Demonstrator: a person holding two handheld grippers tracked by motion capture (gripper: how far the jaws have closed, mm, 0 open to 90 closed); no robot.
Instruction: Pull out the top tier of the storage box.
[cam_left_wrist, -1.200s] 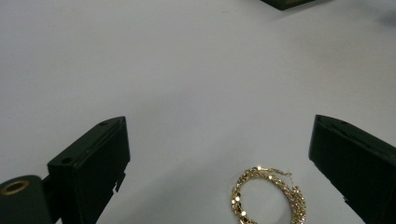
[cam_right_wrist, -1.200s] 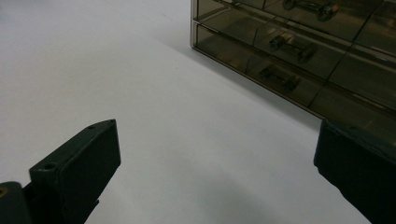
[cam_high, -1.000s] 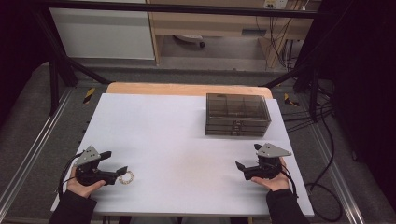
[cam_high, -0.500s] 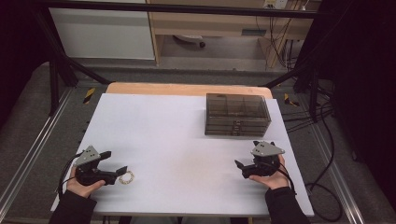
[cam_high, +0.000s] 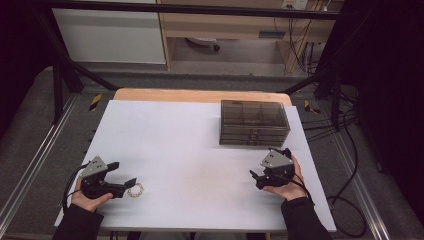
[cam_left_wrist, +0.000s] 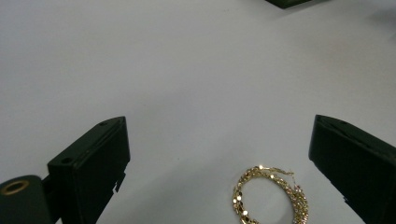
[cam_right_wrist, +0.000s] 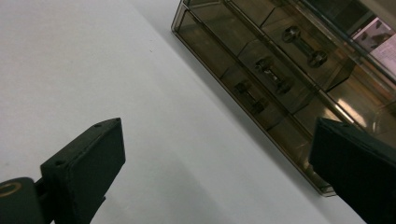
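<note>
A gold chain hoop (cam_high: 135, 190) lies on the white table top (cam_high: 190, 150) near the front left. My left gripper (cam_high: 129, 184) rests just left of it, open. In the left gripper view the hoop (cam_left_wrist: 271, 198) lies on the table between the wide-apart jaws (cam_left_wrist: 217, 140), nearer the right one and touching neither. A smoky clear drawer box (cam_high: 254, 122) stands at the back right. My right gripper (cam_high: 256, 178) is held in front of it, open and empty. In the right gripper view the box's drawers (cam_right_wrist: 275, 70) with small bar handles run diagonally ahead of the jaws (cam_right_wrist: 215, 140).
The table's wooden far edge (cam_high: 200, 95) shows beyond the white sheet. Metal frame rails (cam_high: 30, 165) run along both sides, and cables (cam_high: 350, 150) hang off the right. A wide bare stretch of table lies between the two grippers.
The right gripper has turned and shifted slightly left, in front of the drawer box. The left gripper and the hoop have stayed put.
</note>
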